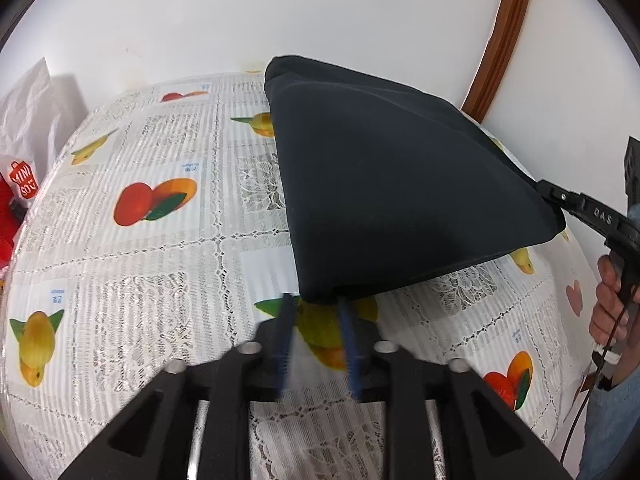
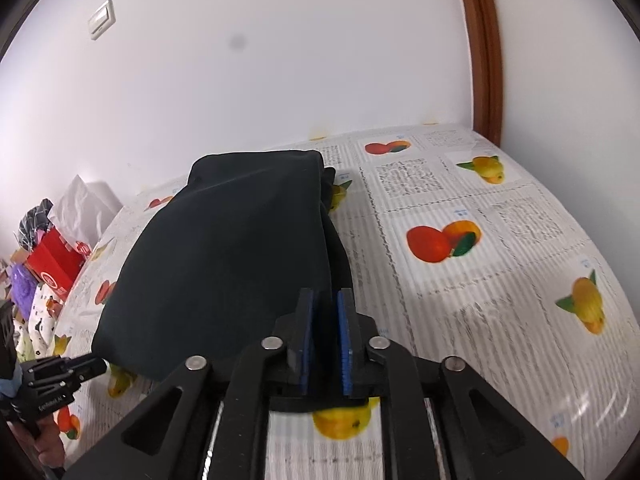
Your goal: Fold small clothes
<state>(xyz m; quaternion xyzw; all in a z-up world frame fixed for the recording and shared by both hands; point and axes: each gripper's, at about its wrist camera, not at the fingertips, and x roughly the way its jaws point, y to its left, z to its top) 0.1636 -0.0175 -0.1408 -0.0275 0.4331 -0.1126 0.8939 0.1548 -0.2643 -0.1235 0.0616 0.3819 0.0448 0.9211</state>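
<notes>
Dark garment [image 1: 384, 184], black or very dark navy, held up off the surface [image 1: 160, 248] in a taut sloping sheet, its far end bunched low near the wall, its near edge raised. Left tongs [image 1: 316, 308]: the two blue-padded fingers [image 1: 286, 332] stand a little apart, blurred; the garment's lower near corner hangs right at their tips, and the other view shows the tips meeting that corner, but whether cloth is truly pinched between them cannot be told. Right tongs [image 2: 325, 312]: blue pads close together with a narrow gap, a fold of the garment's edge running down between them; in the left wrist view the tips of these tongs sit closed on the garment's right corner, cloth pulled tight from there. The hand [image 1: 612, 304] holding the right tool shows at the right rim of that view, with a grey-blue sleeve below it. The surface wears a white lace-patterned cloth printed with oranges and yellow fruit. Beyond its left edge: a red bag [image 1: 22, 184] with white lettering, white tissue paper [image 1: 32, 100], and a heap of small patterned clothes [image 2: 38, 312], purple and spotted white. White wall behind; brown wooden frame [image 2: 484, 48] at right; a light switch [image 2: 101, 20] high on the wall.
</notes>
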